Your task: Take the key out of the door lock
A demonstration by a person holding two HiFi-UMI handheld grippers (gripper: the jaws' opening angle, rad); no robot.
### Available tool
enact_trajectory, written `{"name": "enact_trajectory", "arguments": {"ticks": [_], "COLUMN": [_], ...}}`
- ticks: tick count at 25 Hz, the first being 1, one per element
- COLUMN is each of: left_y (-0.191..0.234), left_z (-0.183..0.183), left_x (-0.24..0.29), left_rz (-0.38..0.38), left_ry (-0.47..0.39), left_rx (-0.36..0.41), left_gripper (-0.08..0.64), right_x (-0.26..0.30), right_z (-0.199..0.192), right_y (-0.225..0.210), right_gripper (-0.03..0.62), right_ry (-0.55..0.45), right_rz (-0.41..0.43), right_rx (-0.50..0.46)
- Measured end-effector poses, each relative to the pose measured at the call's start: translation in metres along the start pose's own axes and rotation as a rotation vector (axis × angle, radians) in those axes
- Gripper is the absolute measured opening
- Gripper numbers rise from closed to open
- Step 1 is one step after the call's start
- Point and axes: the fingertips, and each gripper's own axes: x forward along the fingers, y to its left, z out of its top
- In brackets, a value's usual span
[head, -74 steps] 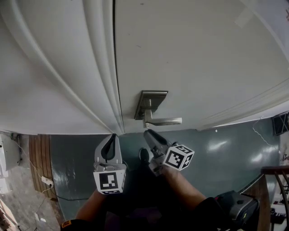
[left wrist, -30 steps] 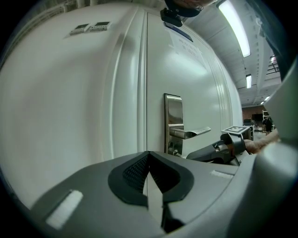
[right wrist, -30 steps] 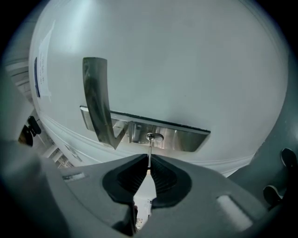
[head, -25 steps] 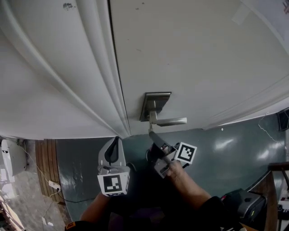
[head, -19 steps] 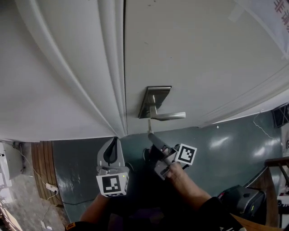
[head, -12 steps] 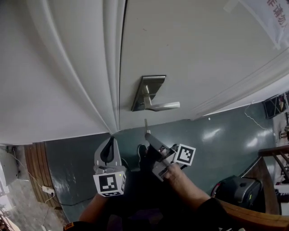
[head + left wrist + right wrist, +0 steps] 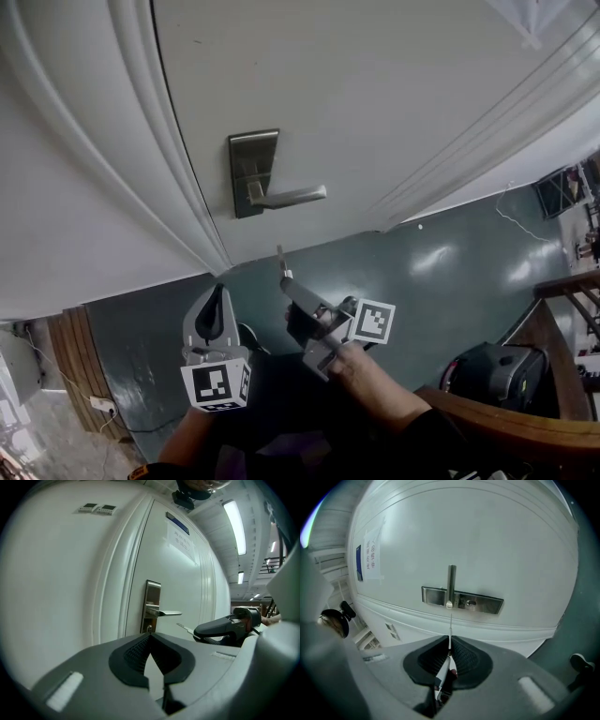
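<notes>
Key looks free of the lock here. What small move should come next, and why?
Probably draw the right claw back from the door a little: it is shut on the key, whose tip already hangs clear of the lock plate, so extraction looks done.

even ceiling light, fisheye-warped edges

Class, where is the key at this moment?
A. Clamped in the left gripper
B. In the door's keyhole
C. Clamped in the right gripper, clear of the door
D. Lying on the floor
C: the right gripper is shut on the key, whose blade points toward the door but stands apart from the lock plate. The left gripper holds nothing.
</notes>
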Motion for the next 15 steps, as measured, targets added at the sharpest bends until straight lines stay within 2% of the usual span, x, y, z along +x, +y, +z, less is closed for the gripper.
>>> {"name": "enact_trajectory", "arguments": {"ticks": [4,8,15], "left_y": [-0.036,-0.079,-0.155], "left_z": [0.007,-0.002,-0.014], "left_x": [-0.007,-0.019,-0.053], "left_rz": [0.011,0.039,0.173], "left_ry": [0.001,-0.004,0.019], "left_rx": [0.015,0.032,0.021], "left_gripper": [0.018,0.018,0.018], "right_x": [-0.033,-0.076,-0.157], "right_z": [0.002,0.007,0.015], "right_y": [0.005,0.006,-0.001], "right_gripper": [0.014,0.014,0.014], "right_ry": [0.016,0.060,0.165], "right_rz": [0.028,0.054,0.066], "right_rx": [0.009,0.004,-0.030]}}
